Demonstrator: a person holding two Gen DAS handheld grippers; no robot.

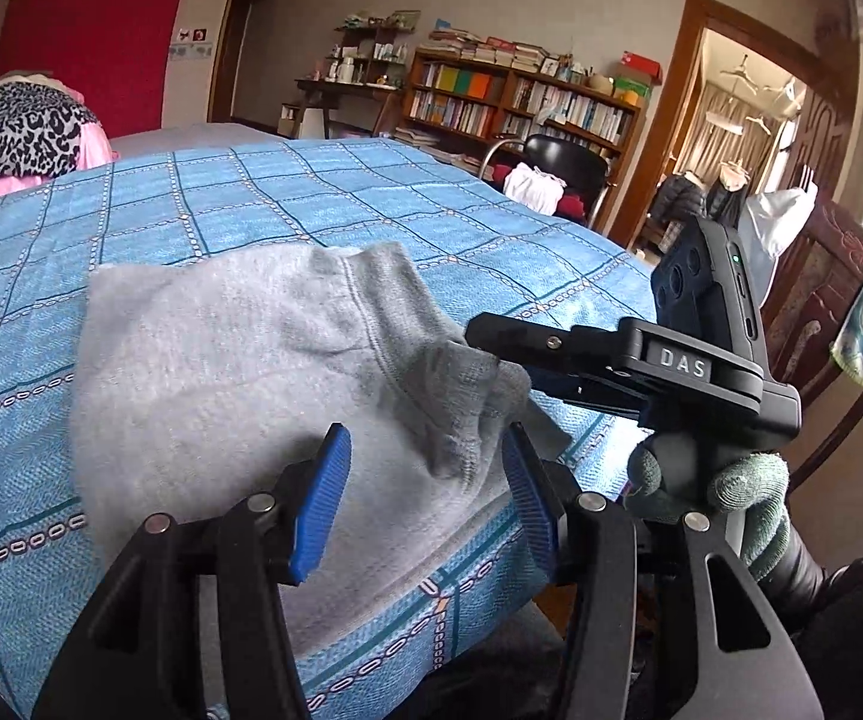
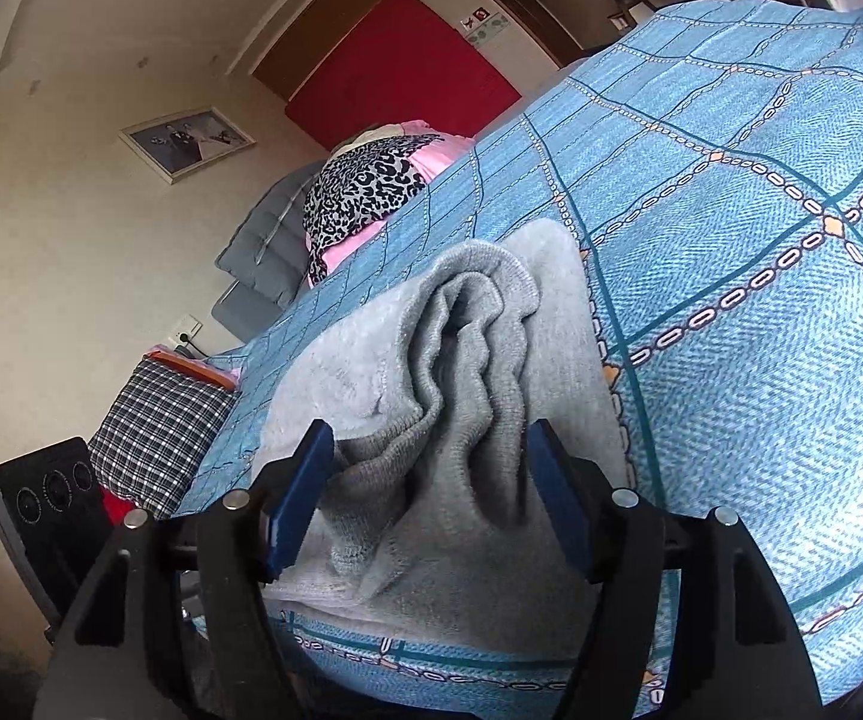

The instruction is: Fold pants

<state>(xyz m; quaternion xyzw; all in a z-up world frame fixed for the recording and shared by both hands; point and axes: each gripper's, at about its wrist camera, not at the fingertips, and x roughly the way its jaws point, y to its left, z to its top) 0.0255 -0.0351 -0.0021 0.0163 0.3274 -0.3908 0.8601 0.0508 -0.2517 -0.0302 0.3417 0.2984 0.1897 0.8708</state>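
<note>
Grey fleece pants (image 1: 233, 372) lie folded into a compact stack near the bed's corner; they also show in the right wrist view (image 2: 449, 360). A ribbed cuff (image 1: 461, 402) is bunched on top at the right. My left gripper (image 1: 425, 492) is open, its blue pads on either side of the stack's near edge. My right gripper (image 2: 431, 480) is open around the bunched cuffs (image 2: 467, 324). The right gripper also shows in the left wrist view (image 1: 491, 330), reaching in over the cuff from the right.
The bed has a blue patterned cover (image 1: 251, 192), with its corner and edge just below the pants. A leopard-print and pink pile (image 1: 17, 132) sits at the bed's far end. A black chair (image 1: 563, 174), bookshelf and doorway stand beyond. A checked pillow (image 2: 161, 426) lies beside the bed.
</note>
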